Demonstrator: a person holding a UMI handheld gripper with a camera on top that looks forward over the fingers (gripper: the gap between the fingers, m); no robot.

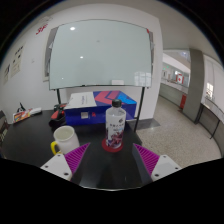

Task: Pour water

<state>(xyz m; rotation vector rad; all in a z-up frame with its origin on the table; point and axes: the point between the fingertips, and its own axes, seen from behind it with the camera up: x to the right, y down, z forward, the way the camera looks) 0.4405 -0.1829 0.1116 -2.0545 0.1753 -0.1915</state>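
Observation:
A clear plastic water bottle (pixel 116 124) with a white cap and a red label stands upright on a red coaster (pixel 112 147) on the dark table (pixel 40 140). A pale yellow mug (pixel 64 140) stands to its left, handle toward the left. My gripper (pixel 112 160) is open, its purple pads (pixel 77 157) wide apart on either side. The bottle stands just ahead of the fingers, about midway between them, with clear gaps at both sides. Nothing is held.
A large whiteboard (pixel 100 55) on a stand rises behind the table. A blue and pink box (pixel 95 100) lies beyond the bottle. Small items (pixel 28 114) lie at the table's far left. An open floor and corridor (pixel 185 110) lie to the right.

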